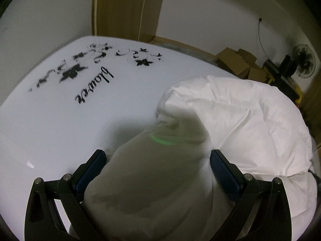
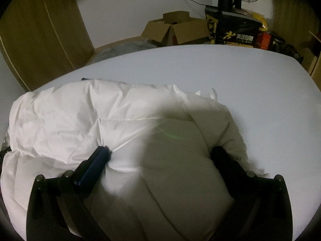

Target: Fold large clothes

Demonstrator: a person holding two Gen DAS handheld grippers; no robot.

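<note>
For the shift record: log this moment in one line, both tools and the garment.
left tool: white jacket bunched between pads, grip unclear | right tool: pads pressing into it | fold unfinished

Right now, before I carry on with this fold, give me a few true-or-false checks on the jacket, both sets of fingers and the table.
1. The white jacket fills the gap between the fingers of both the left gripper and the right gripper. True.
2. The jacket is dark blue. False: it is white and puffy.
3. The table carries a black floral print with lettering. True.
4. The right gripper's fingers are closed together on nothing. False: they stand wide apart with jacket bulging between them.
5. Cardboard boxes sit beyond the table's far edge. True.
</note>
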